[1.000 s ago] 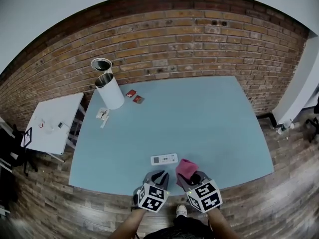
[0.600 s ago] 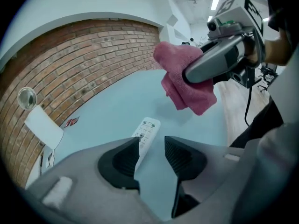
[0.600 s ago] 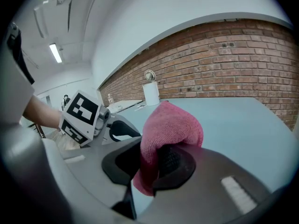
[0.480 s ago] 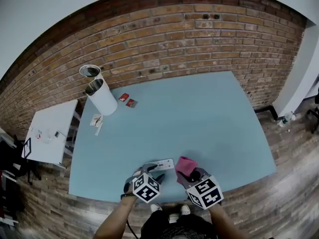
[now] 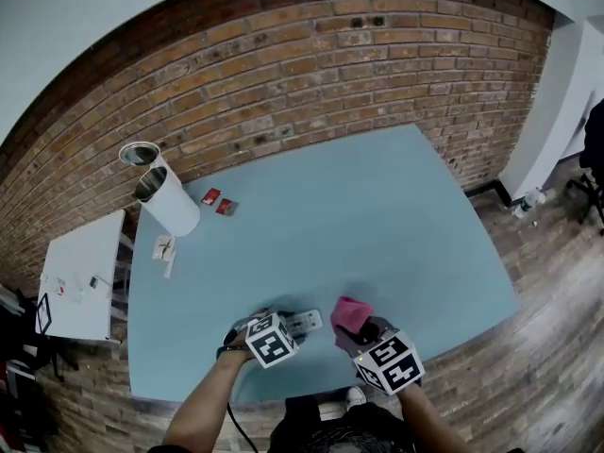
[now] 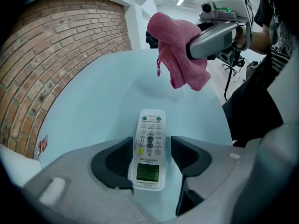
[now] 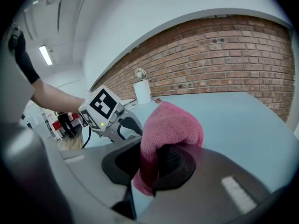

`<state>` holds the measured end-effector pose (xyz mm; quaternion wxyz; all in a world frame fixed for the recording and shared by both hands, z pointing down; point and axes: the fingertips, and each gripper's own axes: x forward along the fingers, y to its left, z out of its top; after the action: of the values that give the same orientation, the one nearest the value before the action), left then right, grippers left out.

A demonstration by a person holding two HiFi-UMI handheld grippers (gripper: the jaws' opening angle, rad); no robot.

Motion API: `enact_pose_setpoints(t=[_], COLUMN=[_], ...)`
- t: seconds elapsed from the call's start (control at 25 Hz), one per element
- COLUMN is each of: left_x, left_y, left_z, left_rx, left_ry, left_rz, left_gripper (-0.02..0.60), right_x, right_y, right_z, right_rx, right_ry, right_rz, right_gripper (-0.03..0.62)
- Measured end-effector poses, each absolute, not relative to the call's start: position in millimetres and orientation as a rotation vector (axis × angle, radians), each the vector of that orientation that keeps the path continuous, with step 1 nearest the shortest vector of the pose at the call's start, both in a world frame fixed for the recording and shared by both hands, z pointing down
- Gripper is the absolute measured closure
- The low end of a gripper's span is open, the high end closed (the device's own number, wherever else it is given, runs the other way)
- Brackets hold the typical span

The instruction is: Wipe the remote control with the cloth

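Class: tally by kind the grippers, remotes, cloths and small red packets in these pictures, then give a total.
Grippers: 2 (left gripper, jaws opening with the remote between them; right gripper, shut on the cloth)
Remotes: 1
Cloths: 1
Red packets: 2
Total: 6

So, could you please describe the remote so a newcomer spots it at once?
Find the blue table by the brick wall. At its near edge, left of the pink cloth, lies the remote: a slim white bar with buttons and a green screen.
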<state>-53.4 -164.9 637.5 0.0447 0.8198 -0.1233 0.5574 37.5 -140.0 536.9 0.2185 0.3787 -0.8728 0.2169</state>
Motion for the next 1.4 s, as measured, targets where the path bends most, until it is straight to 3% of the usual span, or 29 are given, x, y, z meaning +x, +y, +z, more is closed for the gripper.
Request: enact_pose_setpoints(t=[0.36, 0.76, 1.04, 1.4], left_x=[-47.4, -49.2, -40.3, -21.9], left_y=[-160.2, -160.4, -173.5, -178.9], left_z=[655.3, 655.0, 606.5, 509.0], left_rx=[2.401, 2.372, 2.378, 2.289], left_ry=[-0.077, -0.164, -0.350, -0.180], left_rz=[1.823, 1.755, 1.216, 0.308], left_gripper=[0.331, 0.341, 0.341, 0.339], right_x=[43.3, 30.3, 27.6, 16.9], right_y=[-152.0, -159.8, -174.7, -201.0], right_z=[541.4, 544.3, 521.3, 430.2], right_rx=[1.103, 1.073, 1.075, 1.081], right_ry=[-2.390, -2.431, -2.501, -2.642], right_rz=[0.642, 0.648, 0.495, 0.057], right_gripper=[0.531, 0.531, 0.531, 0.531])
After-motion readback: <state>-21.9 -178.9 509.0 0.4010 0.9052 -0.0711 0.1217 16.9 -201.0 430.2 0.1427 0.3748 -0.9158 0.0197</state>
